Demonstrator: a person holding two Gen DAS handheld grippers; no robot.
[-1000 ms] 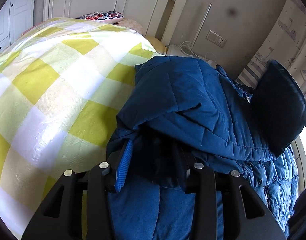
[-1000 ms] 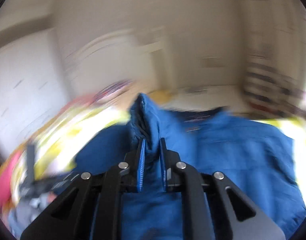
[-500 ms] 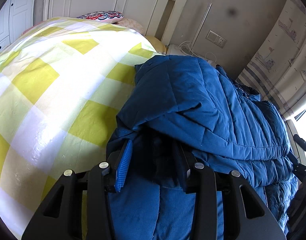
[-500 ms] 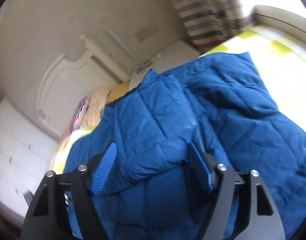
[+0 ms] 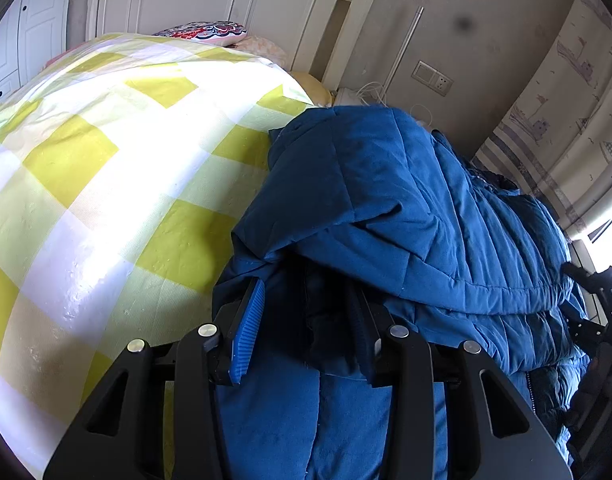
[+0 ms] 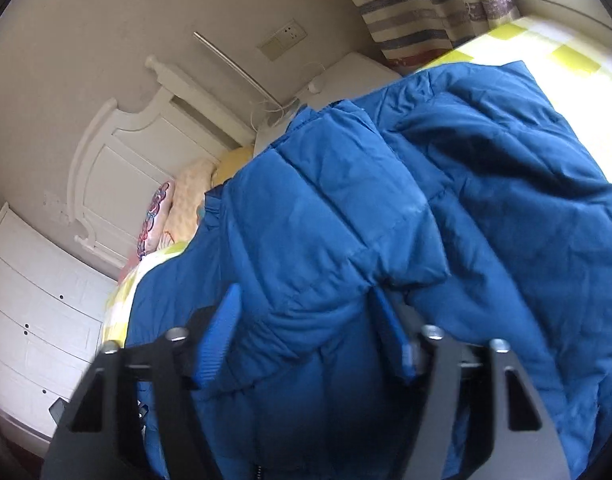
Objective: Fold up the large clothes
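Daylight from window side; glare on checked quilt (image 5: pixel 106 184); fisheye edges bent; right view slightly blurred.

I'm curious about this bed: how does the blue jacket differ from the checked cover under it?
The jacket is plain dark blue; the cover is checked yellow and white. The jacket is quilted and puffy, the cover thin and smooth. The jacket lies bunched in folds, the cover spread out. Both are soft fabric.
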